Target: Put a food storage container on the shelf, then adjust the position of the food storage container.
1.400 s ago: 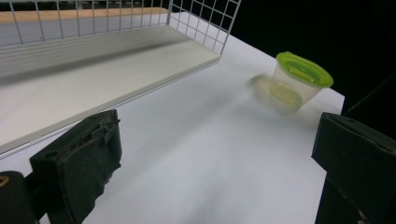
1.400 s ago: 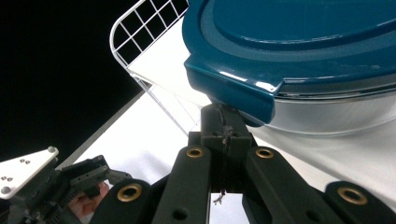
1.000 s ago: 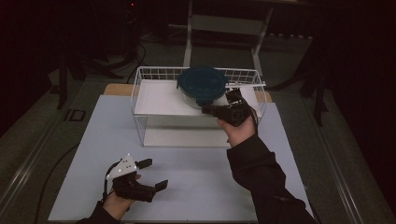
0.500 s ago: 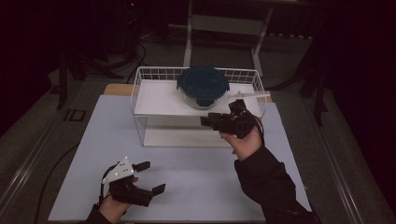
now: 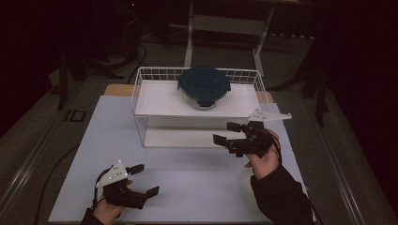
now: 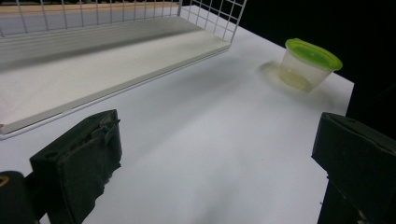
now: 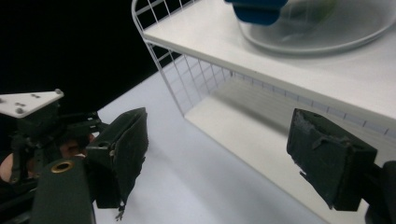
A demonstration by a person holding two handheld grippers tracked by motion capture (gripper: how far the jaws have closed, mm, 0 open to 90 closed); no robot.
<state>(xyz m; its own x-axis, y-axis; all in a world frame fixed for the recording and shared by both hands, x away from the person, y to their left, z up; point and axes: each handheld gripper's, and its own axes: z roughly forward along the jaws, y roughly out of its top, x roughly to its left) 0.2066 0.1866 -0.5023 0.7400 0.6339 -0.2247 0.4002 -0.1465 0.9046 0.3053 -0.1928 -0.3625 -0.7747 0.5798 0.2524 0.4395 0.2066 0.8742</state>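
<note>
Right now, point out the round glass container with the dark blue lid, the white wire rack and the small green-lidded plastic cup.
Round glass container with dark blue lid (image 5: pixel 203 84), high view, lid top.
White wire rack (image 5: pixel 155 73), high view, back rim.
Small green-lidded plastic cup (image 6: pixel 312 53), left gripper view, lid.

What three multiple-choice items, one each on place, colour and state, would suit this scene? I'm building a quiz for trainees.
1. Where does the glass container stand?
A. on the wire rack's upper shelf
B. on the table
C. under the shelf

2. What colour is the lid of the small plastic cup?
A. red
B. green
C. white

3. How are the right tool's jaws?
A. shut on the container
B. shut on nothing
C. open, nothing between them

Answers: 1 A, it sits on the rack's top board; 2 B, the lid is bright green; 3 C, its jaws, just opened, stand apart over bare table.
</note>
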